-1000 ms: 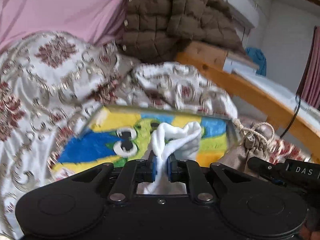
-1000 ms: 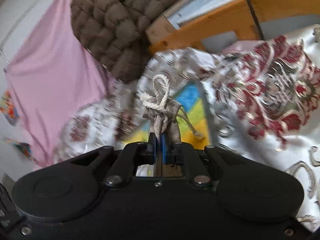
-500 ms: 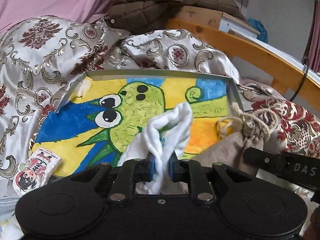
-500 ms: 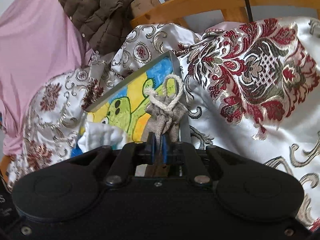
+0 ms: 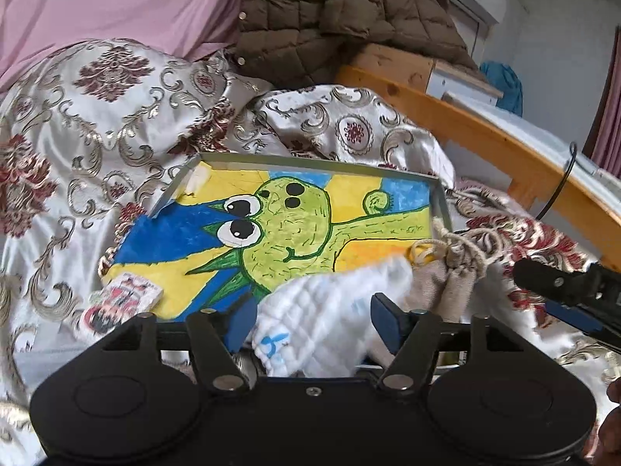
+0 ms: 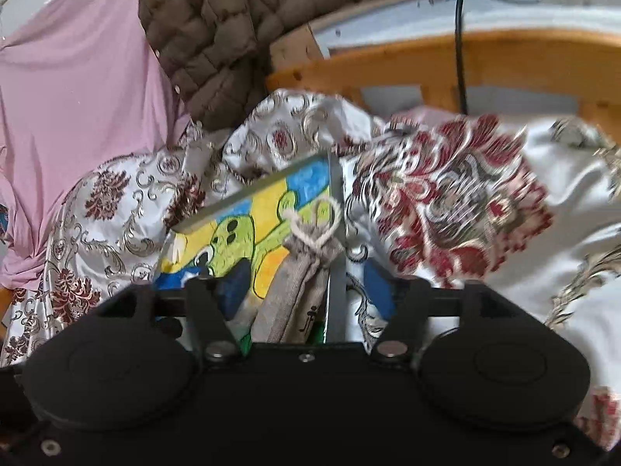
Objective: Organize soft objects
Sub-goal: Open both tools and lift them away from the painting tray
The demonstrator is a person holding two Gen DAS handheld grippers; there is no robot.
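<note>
On the bed's floral satin quilt [image 5: 97,124] lies a cartoon-painted metal tray [image 5: 295,163]. My left claw [image 5: 310,320] has just spread around the white quilted cloth [image 5: 330,303]; my right claw [image 6: 306,285], likewise just spread, straddles the beige drawstring pouch [image 6: 306,264] at the tray's edge.

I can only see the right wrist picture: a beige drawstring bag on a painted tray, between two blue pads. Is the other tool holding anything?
Observer: No. A white cloth lies between the left tool pads, but its jaws have just been opening and stand wide, not pinching it.
Operator: Where is that cloth?
Observer: At the near edge of the same tray, touching the drawstring bag.
Operator: Anything else there?
Observer: A small printed packet lies at the tray's near left corner.
</note>
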